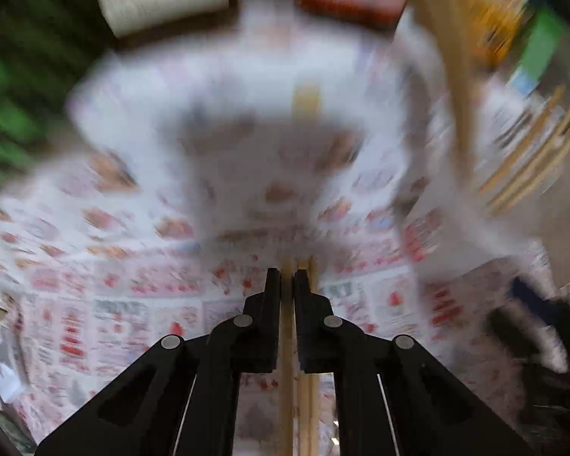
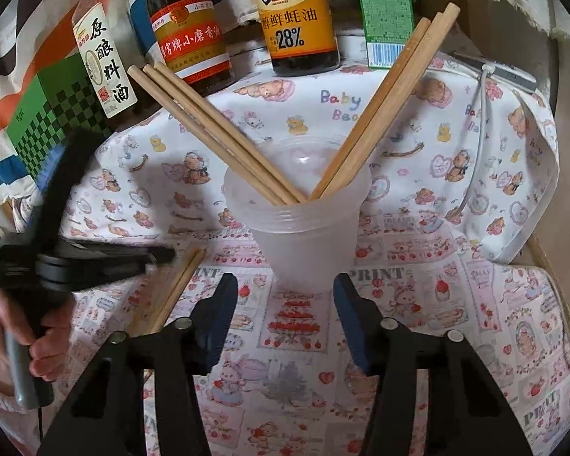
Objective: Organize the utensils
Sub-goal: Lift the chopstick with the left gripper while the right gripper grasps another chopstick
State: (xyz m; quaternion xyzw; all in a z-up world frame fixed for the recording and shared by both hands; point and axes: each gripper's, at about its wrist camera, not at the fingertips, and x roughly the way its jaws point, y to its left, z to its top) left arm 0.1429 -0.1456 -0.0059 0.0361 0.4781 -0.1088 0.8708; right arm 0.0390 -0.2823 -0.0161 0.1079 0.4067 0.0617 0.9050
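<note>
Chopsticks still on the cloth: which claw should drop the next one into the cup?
Left. The left claw is already shut on a chopstick. The right claw is open and empty, flanking the plastic cup, so it likely suits steadying the cup.

At the back, from the right wrist view, stand three bottles. The clear cooking wine bottle (image 2: 104,53) w/ a white label is on the left, tilted in the fisheye. Next to it is the dark sesame oil bottle (image 2: 188,34) w/ a red and yellow label. The oyster sauce bottle (image 2: 296,22) has a yellow label w/ "28%". Right of it stands a green carton (image 2: 385,7). A white cable (image 2: 475,152) runs down over the printed cloth (image 2: 456,285), which shows bears, cakes & "Baby Bear" text. A striped fabric (image 2: 15,76) hangs at left.
</note>
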